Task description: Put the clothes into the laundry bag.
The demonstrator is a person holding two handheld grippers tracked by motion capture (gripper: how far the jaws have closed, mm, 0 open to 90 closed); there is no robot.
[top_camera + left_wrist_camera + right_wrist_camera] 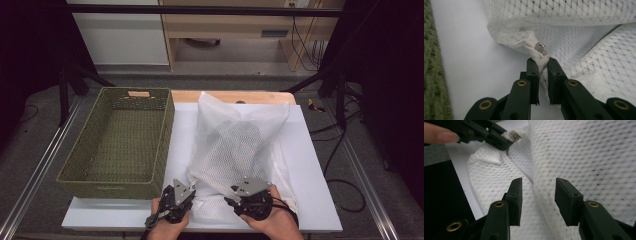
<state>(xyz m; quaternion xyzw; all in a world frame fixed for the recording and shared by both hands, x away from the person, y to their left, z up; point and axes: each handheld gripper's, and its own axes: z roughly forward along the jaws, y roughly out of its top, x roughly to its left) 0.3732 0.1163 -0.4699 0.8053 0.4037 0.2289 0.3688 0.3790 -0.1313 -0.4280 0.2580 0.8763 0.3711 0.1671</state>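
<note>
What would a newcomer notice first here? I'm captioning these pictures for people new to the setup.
The big white mesh laundry bag, bulging in the middle of the white table, draws the eye first. Next comes the empty green woven basket to its left. At the near edge, the left tongs pinch the bag's gathered edge near its zipper pull, while the right tongs stand open over the mesh.

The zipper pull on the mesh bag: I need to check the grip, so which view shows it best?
The left gripper view: the zipper pull sits just above the left claw, shut on the mesh bag. The right gripper view shows it smaller; the high view cannot resolve it.
</note>
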